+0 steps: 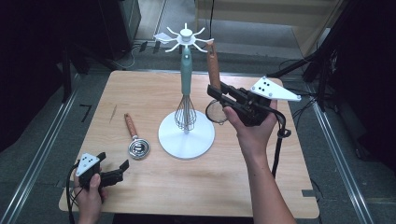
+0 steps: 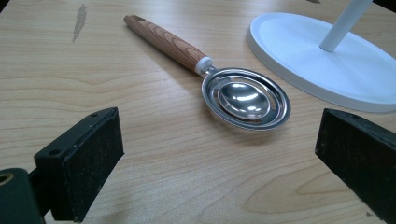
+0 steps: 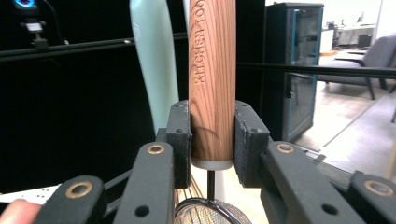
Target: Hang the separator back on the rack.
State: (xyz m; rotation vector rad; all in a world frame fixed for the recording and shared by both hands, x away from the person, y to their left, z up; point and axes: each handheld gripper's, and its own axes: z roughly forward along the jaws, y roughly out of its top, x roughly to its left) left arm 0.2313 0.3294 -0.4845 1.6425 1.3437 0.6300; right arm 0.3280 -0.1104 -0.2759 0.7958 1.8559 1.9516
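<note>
Strainer [image 1: 215, 111] w/ wood handle sits clamped upright in our right gripper [image 1: 218, 91], raised over the pale wood table [image 1: 210, 191], dark room behind. Just beside it: white rack [image 1: 186, 135] w/ a whisk [image 1: 186, 109] hanging. Left gripper [image 1: 114, 169] rests open nr the table's edge, a steel scoop [image 1: 137, 145] just ahead.

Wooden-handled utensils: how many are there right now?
2. A steel egg separator with wooden handle lies on the table left of the white stand; a wood-handled mesh strainer is clamped upright in the right claw.
</note>
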